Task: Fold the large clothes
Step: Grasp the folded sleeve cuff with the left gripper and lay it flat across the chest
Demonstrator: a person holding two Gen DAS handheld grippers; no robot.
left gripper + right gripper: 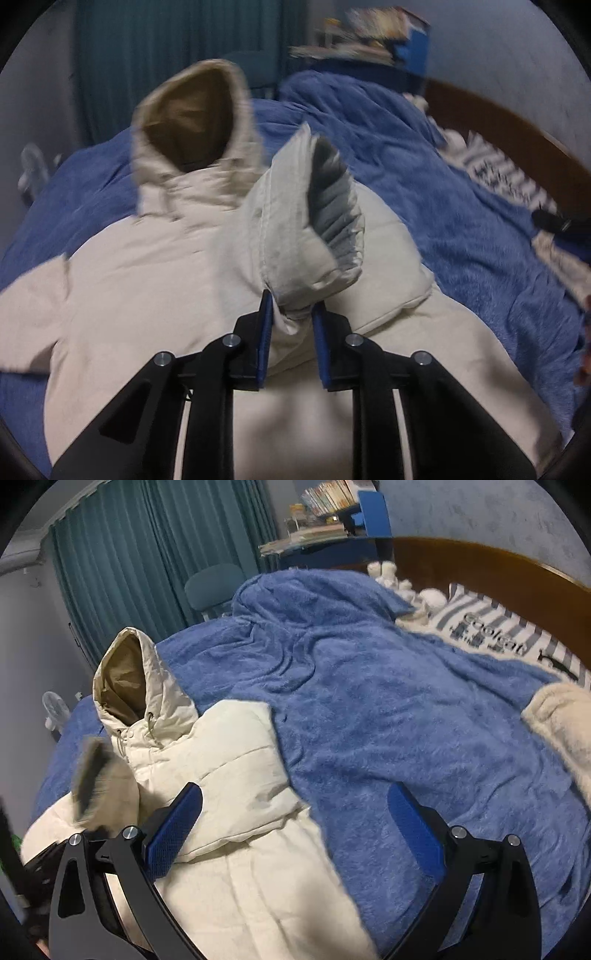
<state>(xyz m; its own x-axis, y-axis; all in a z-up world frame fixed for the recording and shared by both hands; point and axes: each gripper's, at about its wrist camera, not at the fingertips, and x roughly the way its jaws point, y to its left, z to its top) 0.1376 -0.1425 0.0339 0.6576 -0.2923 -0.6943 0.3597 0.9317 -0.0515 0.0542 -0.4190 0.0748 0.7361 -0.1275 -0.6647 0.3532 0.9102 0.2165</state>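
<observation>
- Lay spread across the blue blanket (369, 709) of the bed: cream hooded puffer jacket (236, 768), long axis running from the hem near the cameras up to the hood (125, 679) at the far left.
- Clamped in the left gripper (291, 314), jaws drawn in narrow on a bunch of cream fabric: the end of one sleeve (295, 236), lifted off the jacket's body and standing up ahead of the pads, grey ribbed cuff (332, 199) uppermost.
- Seen directly beyond that raised sleeve: the jacket's chest, with the hood further on and to the left, so judged the nearer hand for carrying the sleeve inward over the torso.
- Held wide and empty: right gripper (295, 830), blue pads well apart, nothing between them but a view of jacket and blanket.
- Hung above the jacket's right-hand edge, where cream fabric met blue blanket; left pad over the quilted chest panel, right pad over bare blanket.
- Showed up blurred at the left of the right wrist view: the same grey cuff, raised, near the hood.
- Looked thick and puffy, quilted in broad horizontal panels, tan lining inside the hood, drawcords at the collar; likely to spring back from a fold unless pressed flat.
- Judged early in the fold: body still flat and open, hood unfolded, only the one sleeve taken up.
- Unrelated and well apart at the headboard (517, 576): striped pillow (509, 642) and a fluffy cream item (561, 716) at the right.
</observation>
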